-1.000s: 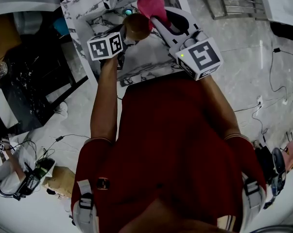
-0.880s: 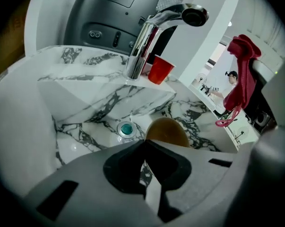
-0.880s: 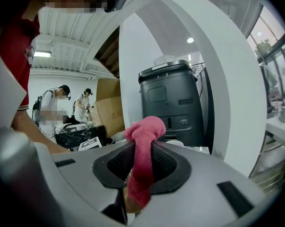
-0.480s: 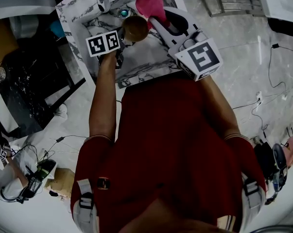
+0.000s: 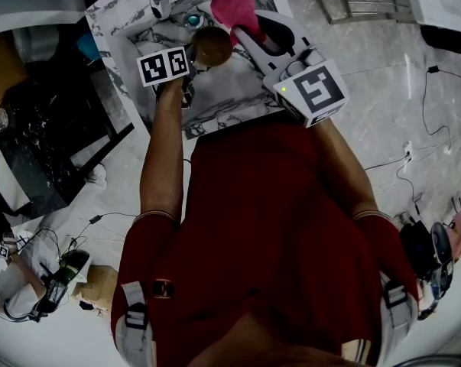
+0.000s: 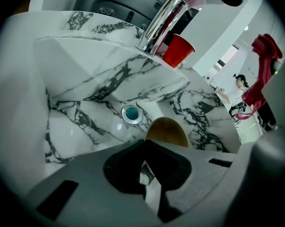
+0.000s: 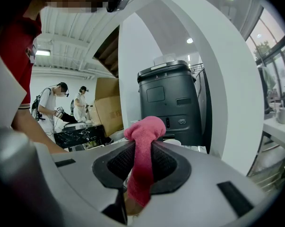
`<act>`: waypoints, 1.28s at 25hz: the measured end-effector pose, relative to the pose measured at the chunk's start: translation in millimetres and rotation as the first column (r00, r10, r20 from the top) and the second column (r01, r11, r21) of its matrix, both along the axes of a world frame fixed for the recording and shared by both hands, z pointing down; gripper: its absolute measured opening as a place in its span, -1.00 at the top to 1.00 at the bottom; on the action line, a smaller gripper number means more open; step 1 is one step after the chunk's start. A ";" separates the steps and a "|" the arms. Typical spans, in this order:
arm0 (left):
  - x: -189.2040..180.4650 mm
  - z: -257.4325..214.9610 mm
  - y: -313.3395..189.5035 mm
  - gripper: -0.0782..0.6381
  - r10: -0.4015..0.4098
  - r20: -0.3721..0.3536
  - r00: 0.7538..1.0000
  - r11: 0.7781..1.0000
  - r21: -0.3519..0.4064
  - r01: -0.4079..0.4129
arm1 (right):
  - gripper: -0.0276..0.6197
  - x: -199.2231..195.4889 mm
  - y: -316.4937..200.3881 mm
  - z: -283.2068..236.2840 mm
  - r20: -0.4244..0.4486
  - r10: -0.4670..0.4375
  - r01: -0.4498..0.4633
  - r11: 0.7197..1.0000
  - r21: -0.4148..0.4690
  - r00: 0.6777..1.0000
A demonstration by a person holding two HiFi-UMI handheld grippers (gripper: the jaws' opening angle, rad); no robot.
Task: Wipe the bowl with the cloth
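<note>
My left gripper (image 5: 193, 55) is shut on the rim of a brown wooden bowl (image 5: 213, 46) and holds it over the marble sink basin (image 5: 230, 90). In the left gripper view the bowl (image 6: 167, 130) shows just past the closed left gripper (image 6: 144, 144), above the basin floor near the drain (image 6: 131, 114). My right gripper (image 5: 239, 30) is shut on a pink cloth (image 5: 234, 8), held just right of the bowl. The cloth (image 7: 144, 126) bulges up between the pads of the right gripper (image 7: 143, 146) and hangs below them. It also shows as a red cloth (image 6: 259, 77) at the right of the left gripper view.
A chrome faucet (image 6: 161, 22) arches over the sink's back edge, with a red cup (image 6: 178, 51) behind it. A dark machine (image 7: 173, 103) stands beyond the counter. Other people work at a table (image 7: 78, 134) in the background. Cables lie on the floor (image 5: 413, 144).
My left gripper has sunk a little with the bowl, deeper toward the basin. The right gripper and cloth have stayed where they were.
</note>
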State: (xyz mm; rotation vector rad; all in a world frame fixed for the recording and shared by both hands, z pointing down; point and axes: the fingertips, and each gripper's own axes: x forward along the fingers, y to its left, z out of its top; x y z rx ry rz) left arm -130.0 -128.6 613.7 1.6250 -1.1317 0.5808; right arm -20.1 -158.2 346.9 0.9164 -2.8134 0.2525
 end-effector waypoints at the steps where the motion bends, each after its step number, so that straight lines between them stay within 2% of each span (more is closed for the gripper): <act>1: 0.5 0.8 0.3 0.74 0.001 0.000 1.000 1.000 -0.003 -0.001 | 0.66 0.1 0.2 0.3 0.000 0.001 -0.001 1.000 0.000 1.000; 25: 7.2 3.4 3.5 0.73 -0.005 -0.036 0.999 1.000 -0.028 0.004 | 0.66 0.2 6.5 4.6 -0.008 0.008 -0.008 1.000 -0.017 1.000; 32: 6.5 0.5 3.6 0.60 -0.005 -0.034 0.999 1.000 -0.021 0.005 | 0.66 0.0 8.7 4.0 -0.006 0.008 -0.008 1.000 -0.015 1.000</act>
